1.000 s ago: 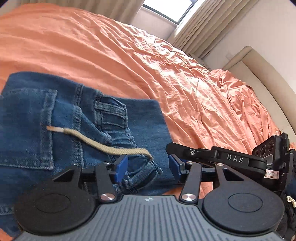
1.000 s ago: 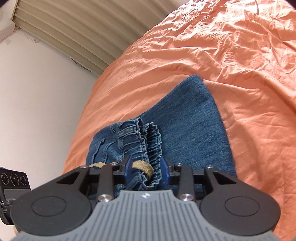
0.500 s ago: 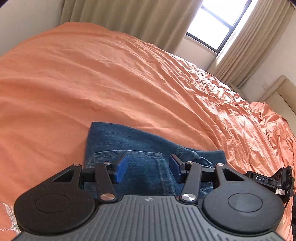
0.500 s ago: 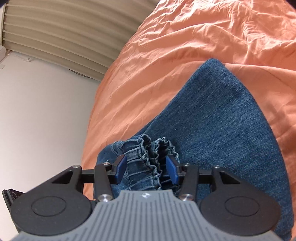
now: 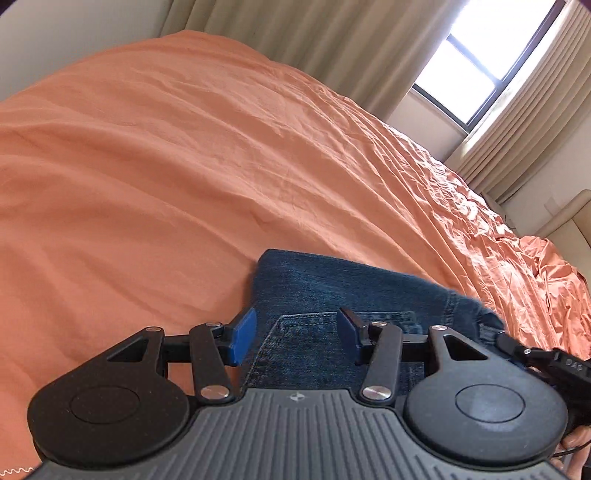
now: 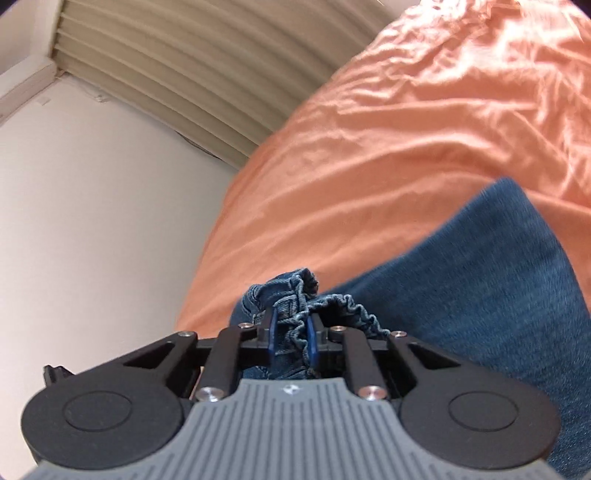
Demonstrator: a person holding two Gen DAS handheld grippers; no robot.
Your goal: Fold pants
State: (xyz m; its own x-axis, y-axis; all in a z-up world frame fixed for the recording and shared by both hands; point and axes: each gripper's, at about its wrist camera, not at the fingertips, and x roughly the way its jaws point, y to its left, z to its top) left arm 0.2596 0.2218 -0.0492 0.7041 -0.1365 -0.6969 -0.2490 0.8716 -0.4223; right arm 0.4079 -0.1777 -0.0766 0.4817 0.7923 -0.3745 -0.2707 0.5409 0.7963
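Folded blue denim pants [image 5: 332, 291] lie on the orange bed sheet [image 5: 184, 166]. My left gripper [image 5: 297, 338] is open, its blue pads either side of the back-pocket corner, holding nothing. In the right wrist view my right gripper [image 6: 291, 332] is shut on the gathered elastic waistband [image 6: 295, 291] of the pants [image 6: 480, 295]. The rest of the denim spreads to the right of it. The right gripper's body shows at the right edge of the left wrist view [image 5: 554, 365].
The wrinkled orange sheet [image 6: 406, 129] covers the whole bed. Beige curtains [image 5: 295, 33] and a bright window [image 5: 476, 62] stand behind it. A white wall [image 6: 92, 221] and a cream headboard [image 5: 569, 218] border the bed.
My right gripper opened, then closed on the bunched waistband. My left gripper stayed open and moved left across the pants to the pocket corner; the rope drawstring is out of sight.
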